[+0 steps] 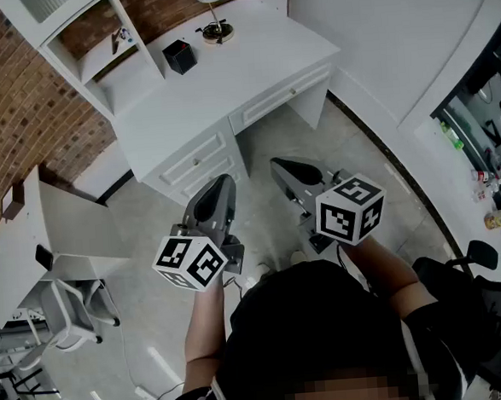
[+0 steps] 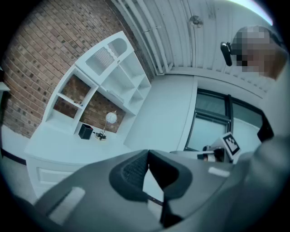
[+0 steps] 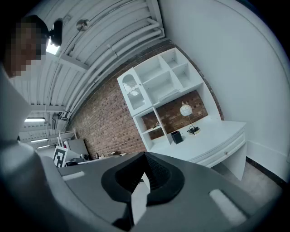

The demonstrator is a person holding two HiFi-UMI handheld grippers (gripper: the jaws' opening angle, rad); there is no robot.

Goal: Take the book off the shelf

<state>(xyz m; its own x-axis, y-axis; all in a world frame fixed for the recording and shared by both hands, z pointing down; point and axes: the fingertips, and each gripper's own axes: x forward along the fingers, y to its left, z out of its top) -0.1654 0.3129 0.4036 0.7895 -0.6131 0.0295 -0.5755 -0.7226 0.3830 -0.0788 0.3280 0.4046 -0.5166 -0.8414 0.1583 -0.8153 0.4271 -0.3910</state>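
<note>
A white desk point(image 1: 225, 85) carries a white shelf unit point(image 1: 93, 35) against the brick wall. In one lower shelf compartment lies a small thin item point(image 1: 121, 37), probably the book; it also shows as a small thin item point(image 2: 79, 103) in the left gripper view and as a small thin item point(image 3: 156, 124) in the right gripper view. My left gripper point(image 1: 222, 183) and right gripper point(image 1: 280, 164) hover over the floor in front of the desk, well short of the shelf. Both are shut with nothing between the jaws. The left gripper point(image 2: 148, 154) and right gripper point(image 3: 145, 156) point toward the desk.
A black cube-shaped holder point(image 1: 179, 56) and a globe lamp point(image 1: 213, 26) stand on the desktop. The desk has drawers point(image 1: 196, 160) in front. A white chair and side table point(image 1: 59, 277) stand at the left, a black office chair point(image 1: 470, 282) at the right.
</note>
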